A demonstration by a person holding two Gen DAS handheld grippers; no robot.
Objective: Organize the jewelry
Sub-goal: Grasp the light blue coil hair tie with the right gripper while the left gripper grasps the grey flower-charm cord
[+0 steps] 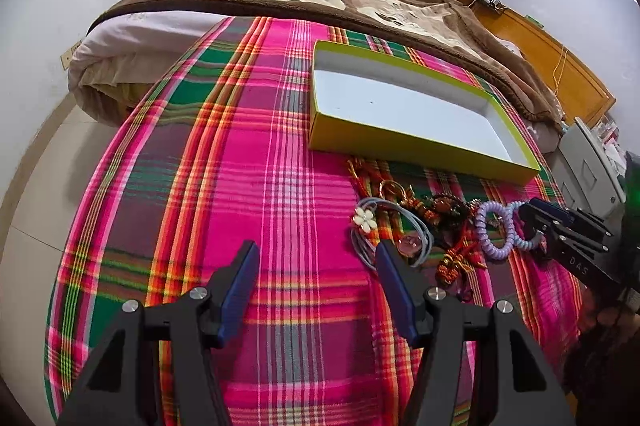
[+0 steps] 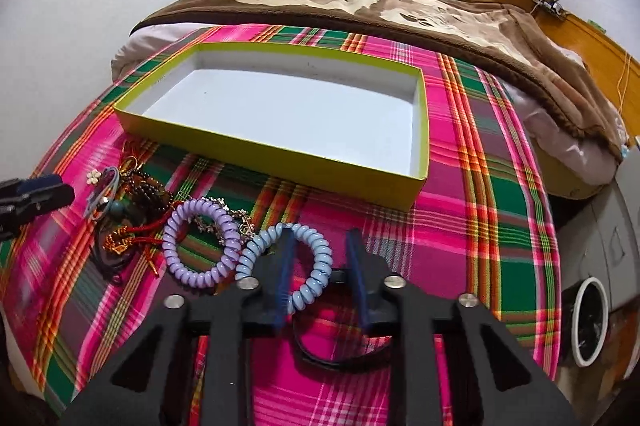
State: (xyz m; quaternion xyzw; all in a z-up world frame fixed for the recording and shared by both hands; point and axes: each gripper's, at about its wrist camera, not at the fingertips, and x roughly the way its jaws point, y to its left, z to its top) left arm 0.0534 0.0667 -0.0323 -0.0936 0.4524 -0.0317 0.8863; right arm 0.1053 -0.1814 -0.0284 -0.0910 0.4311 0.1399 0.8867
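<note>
Open room: bare plaid cloth [image 1: 200, 185] left of the pile.
In the way: jewelry pile [image 1: 432, 226], box wall [image 2: 280, 153] behind it.

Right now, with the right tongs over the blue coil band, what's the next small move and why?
Probably finish closing the right tongs on the blue coil band: one side of its loop lies between the pads, not clearly pinched. The yellow box behind is empty, ready for it.
</note>
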